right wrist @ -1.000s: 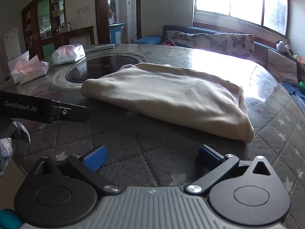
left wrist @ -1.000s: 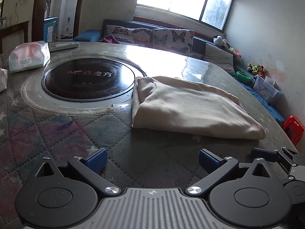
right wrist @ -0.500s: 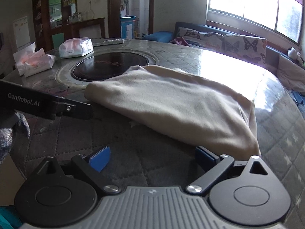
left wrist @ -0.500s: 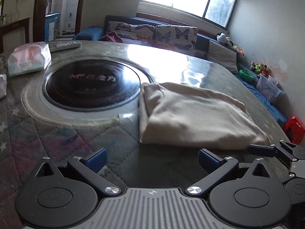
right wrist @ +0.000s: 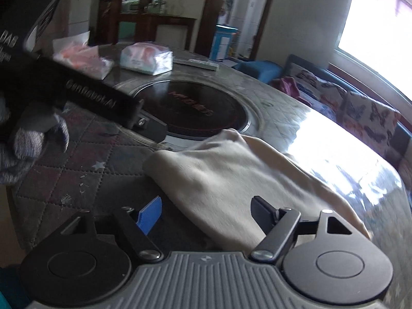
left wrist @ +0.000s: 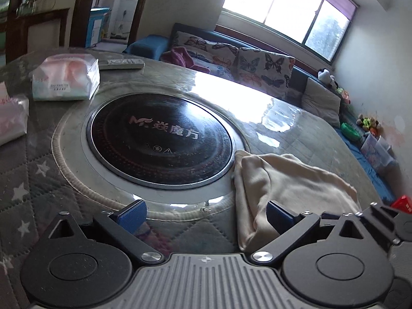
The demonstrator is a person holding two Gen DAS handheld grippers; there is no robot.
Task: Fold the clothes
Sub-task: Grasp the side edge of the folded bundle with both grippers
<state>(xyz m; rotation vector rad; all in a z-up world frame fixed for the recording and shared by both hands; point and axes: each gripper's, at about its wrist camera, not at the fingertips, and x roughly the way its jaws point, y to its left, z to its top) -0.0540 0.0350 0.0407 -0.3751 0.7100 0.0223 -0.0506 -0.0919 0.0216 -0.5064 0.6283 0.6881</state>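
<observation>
A folded beige garment [left wrist: 288, 180] lies on the quilted round table [left wrist: 38, 180], just right of the black cooktop disc. My left gripper [left wrist: 206, 216] is open at the garment's near left corner; its right finger [left wrist: 279, 217] sits over the fabric edge and its left finger [left wrist: 132, 216] is over bare table. In the right wrist view the garment [right wrist: 231, 175] spreads under and between the fingers of my open right gripper [right wrist: 206, 214]. The left gripper's black body [right wrist: 103, 103] and a grey gloved hand [right wrist: 25, 144] reach in from the left there.
A black cooktop disc [left wrist: 159, 139] is set in the table's middle. Two tissue packs [left wrist: 67, 79] and a remote [left wrist: 123, 64] lie at the far left. A sofa with butterfly cushions [left wrist: 257, 64] runs behind the table, and a red stool [left wrist: 403, 203] stands at right.
Both grippers have moved forward and lower onto the garment's near edge and turned left. The garment now reaches between the fingers. Both stay open.
</observation>
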